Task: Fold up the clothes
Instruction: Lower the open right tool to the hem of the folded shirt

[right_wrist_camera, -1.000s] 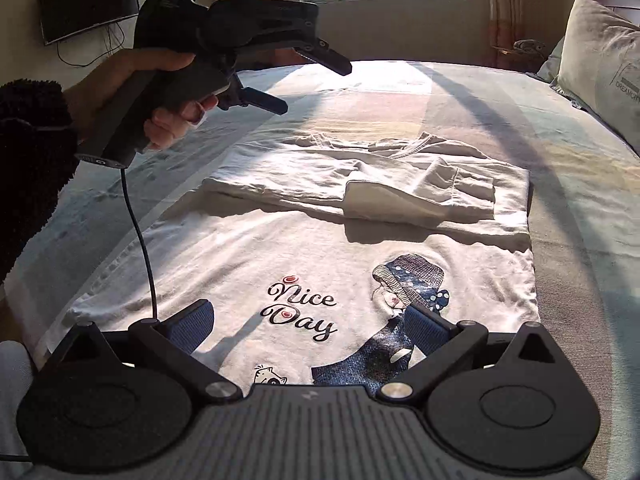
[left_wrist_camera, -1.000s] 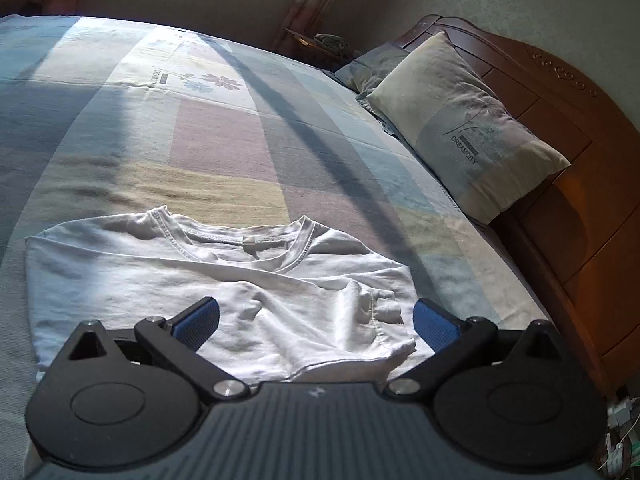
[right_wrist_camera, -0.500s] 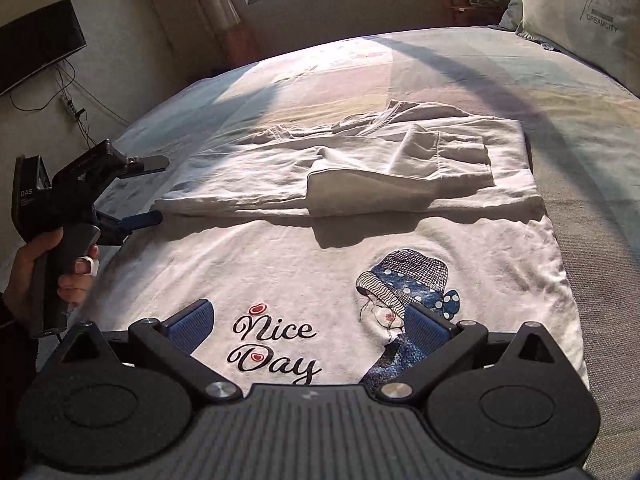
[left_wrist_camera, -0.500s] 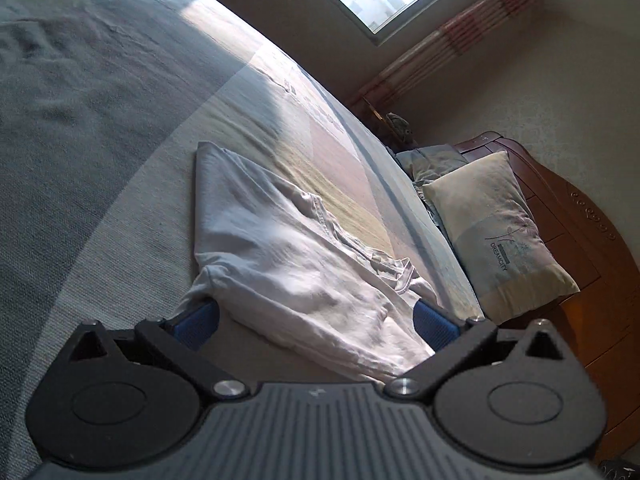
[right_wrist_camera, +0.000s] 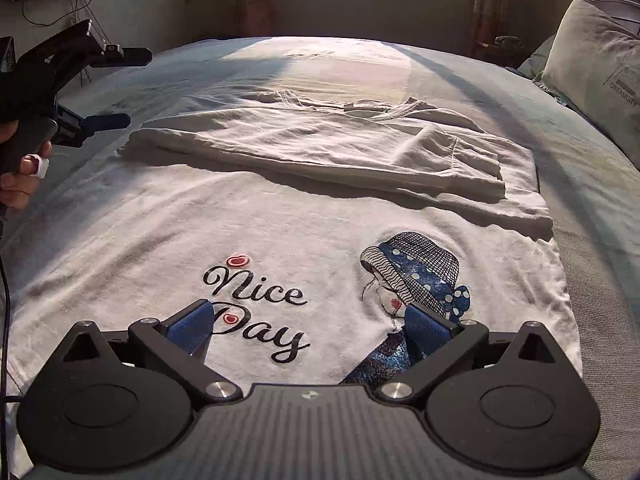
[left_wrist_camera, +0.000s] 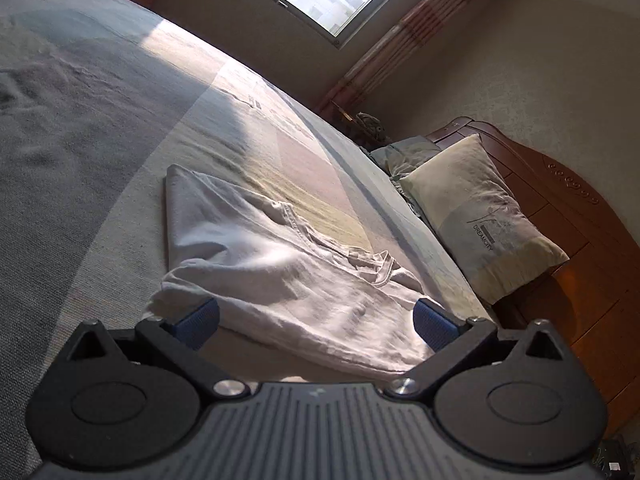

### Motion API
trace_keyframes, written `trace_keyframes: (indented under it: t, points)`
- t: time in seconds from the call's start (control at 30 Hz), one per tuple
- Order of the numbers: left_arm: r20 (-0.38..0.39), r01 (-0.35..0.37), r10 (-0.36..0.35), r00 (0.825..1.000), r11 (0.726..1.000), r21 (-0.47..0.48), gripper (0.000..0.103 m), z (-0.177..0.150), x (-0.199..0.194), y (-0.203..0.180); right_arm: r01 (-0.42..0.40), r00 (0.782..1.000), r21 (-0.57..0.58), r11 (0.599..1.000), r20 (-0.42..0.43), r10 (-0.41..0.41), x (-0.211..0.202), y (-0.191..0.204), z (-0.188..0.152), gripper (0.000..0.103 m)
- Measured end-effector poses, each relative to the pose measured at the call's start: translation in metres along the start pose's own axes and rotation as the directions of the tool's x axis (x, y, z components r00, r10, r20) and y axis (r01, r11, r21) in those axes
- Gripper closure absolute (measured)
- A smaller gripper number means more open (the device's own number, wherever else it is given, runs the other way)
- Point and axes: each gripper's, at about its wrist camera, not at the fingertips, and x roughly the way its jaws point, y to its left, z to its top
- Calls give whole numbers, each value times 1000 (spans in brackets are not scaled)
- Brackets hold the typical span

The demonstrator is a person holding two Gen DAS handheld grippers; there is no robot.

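Lying flat on the bed (right_wrist_camera: pixel 592 288), white t-shirt (right_wrist_camera: pixel 280 216), sleeves already folded in. Left gripper (right_wrist_camera: pixel 120 88) at 9 o'clock, right gripper (right_wrist_camera: pixel 308 320) at 6, both spread wide, empty. Probably best pinching hem corners evenly, folding toward 12.

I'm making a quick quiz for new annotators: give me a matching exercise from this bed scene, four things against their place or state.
Things:
1. white T-shirt
2. pillow
3. left gripper
4. right gripper

Places or states:
A. against the wooden headboard
B. open, above the printed "Nice Day"
C. top part folded down, lying on the bed
D. open, beside the shirt's folded edge

Pairs: 1-C, 2-A, 3-D, 4-B
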Motion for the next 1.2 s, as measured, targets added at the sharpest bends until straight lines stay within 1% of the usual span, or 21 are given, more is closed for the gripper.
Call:
trace_keyframes:
  t: [0.03,0.07,0.17,0.27,0.37,0.4,0.47,0.5,0.57,0.63,0.7,0.77,0.83,0.9,0.93,0.97,1.03,1.1,1.13,1.17,1.2]
  points:
    - [-43,-44,45,998,998,38,1,-2,6,-4,-2,1000,3,1000,4,2,0,-1,0,0]
    - [-78,-87,97,992,989,123,1,-6,10,-15,-6,1000,5,1000,8,5,0,-2,-1,0]
    - [-107,-104,136,985,959,265,1,-14,7,-32,-14,999,9,1000,29,14,1,-4,-2,0]
    - [-127,-107,169,977,914,392,1,-22,3,-48,-10,998,21,1000,62,8,2,-5,-5,0]
    - [-182,-94,171,968,924,370,1,-25,6,-42,0,997,45,999,79,-4,1,-5,-8,0]
    - [-186,-95,175,967,922,374,1,-25,5,-42,6,997,70,998,80,-11,1,-5,-7,0]
    - [-177,-102,181,967,919,381,1,-19,-2,-42,23,997,120,992,72,-32,-1,-5,-4,0]
    - [-161,-107,177,971,923,369,1,-13,-9,-38,41,997,147,988,51,-49,-2,-3,0,0]
    - [-123,-115,165,979,934,337,1,-1,-24,-30,39,999,163,986,15,-42,-2,2,13,0]
    - [-93,-120,149,984,956,267,1,14,-39,-14,41,998,115,993,32,-45,-3,14,31,0]
    - [-72,-119,135,988,973,197,1,27,-54,5,61,996,22,998,67,-63,2,33,59,1]
    - [-53,-141,149,987,981,136,1,36,-63,21,66,993,-44,997,97,-61,15,51,89,4]
    - [-40,-167,171,985,982,84,1,43,-69,35,56,992,-89,994,116,-45,38,69,121,7]
    - [-38,-184,186,982,981,56,1,46,-70,43,61,991,-120,991,126,-46,65,85,148,18]
    - [-38,-186,188,981,982,44,1,47,-70,46,68,991,-129,989,124,-52,82,93,160,21]
    - [-39,-180,181,983,983,32,1,48,-69,48,69,992,-127,990,111,-55,101,100,170,26]
    - [-39,-164,164,986,986,15,1,49,-69,51,35,997,-96,995,70,-29,129,107,177,31]
    - [-39,-170,170,985,985,25,1,48,-69,50,-1,1000,-100,995,3,2,148,117,167,32]
    - [-39,-174,175,984,984,31,1,48,-69,49,-7,1000,-105,994,-7,7,151,121,157,32]
    - [-36,-178,179,983,984,33,1,48,-71,49,-1,1000,-108,994,10,2,147,123,145,33]
    - [-32,-182,183,983,983,33,1,48,-74,49,-11,1000,-101,995,7,11,141,122,136,33]
